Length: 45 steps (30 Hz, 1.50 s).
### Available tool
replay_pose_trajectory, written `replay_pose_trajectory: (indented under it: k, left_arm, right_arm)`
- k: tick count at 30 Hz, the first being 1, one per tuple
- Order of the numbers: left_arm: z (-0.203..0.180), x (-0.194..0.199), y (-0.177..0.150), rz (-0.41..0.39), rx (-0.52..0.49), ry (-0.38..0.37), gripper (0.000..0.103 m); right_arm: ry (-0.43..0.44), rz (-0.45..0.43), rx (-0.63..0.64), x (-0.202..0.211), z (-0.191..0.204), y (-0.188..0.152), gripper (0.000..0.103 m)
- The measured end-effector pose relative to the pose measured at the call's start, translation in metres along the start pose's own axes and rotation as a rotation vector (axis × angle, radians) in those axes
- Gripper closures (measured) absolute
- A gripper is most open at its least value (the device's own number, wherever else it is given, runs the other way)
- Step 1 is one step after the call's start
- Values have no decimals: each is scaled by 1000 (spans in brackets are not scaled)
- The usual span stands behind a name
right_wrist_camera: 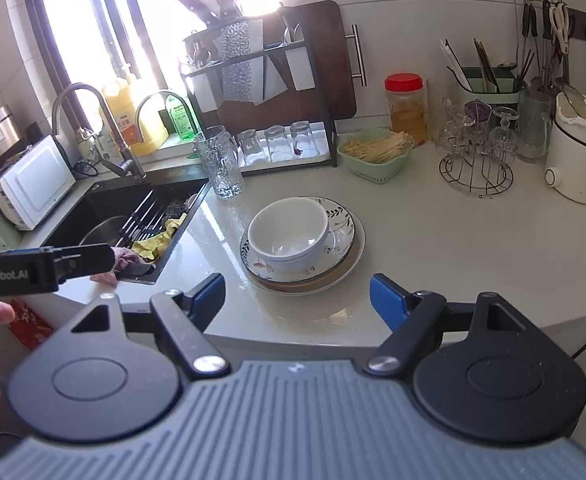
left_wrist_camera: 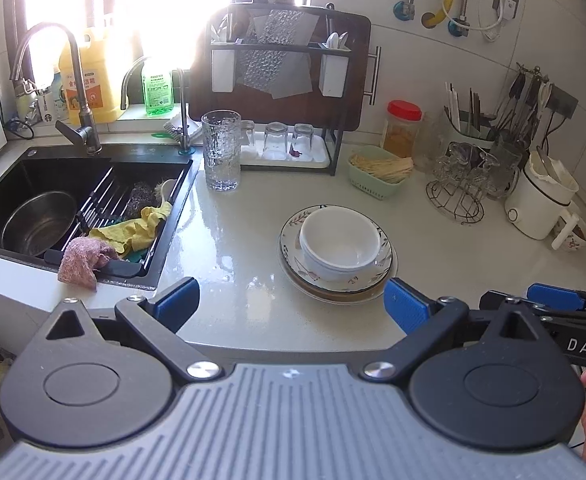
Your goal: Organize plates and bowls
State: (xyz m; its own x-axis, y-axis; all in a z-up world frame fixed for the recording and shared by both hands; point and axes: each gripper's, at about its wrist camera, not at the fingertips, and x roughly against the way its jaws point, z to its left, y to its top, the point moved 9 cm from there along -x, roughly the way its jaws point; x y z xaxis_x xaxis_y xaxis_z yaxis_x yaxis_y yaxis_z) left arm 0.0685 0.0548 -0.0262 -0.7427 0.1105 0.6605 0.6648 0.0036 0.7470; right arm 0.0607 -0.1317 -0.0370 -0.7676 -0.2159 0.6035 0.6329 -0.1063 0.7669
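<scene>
Left gripper (left_wrist_camera: 291,300): jaws standing spread, gripping nothing. Right gripper (right_wrist_camera: 297,298): jaws standing spread, likewise carrying nothing. White bowl (left_wrist_camera: 339,242) (right_wrist_camera: 289,234): sitting just ahead of both, on the floral plate (left_wrist_camera: 381,258) (right_wrist_camera: 339,216), itself lying atop another plate (left_wrist_camera: 333,295). Tall glass (left_wrist_camera: 221,150): standing beyond, leftward, on the counter (left_wrist_camera: 233,240).

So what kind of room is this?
Most likely a home kitchen: a black sink with a curved metal faucet, a dish rack holding upturned glasses, and a white bowl stacked on patterned plates.
</scene>
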Motion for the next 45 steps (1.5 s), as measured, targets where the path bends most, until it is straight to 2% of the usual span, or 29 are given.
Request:
replay_pose_trajectory:
  k: [15, 21, 45]
  left_arm:
    - [-1, -10, 5, 16, -1, 0, 3]
    - [-4, -16, 5, 38, -5, -7, 3]
    - [-21, -20, 13, 45, -29, -49, 3]
  right_arm:
    - [-25, -45, 19, -5, -3, 14, 22]
    - [-38, -38, -1, -7, -7, 16, 22]
    - [-49, -53, -30, -5, -17, 21, 22]
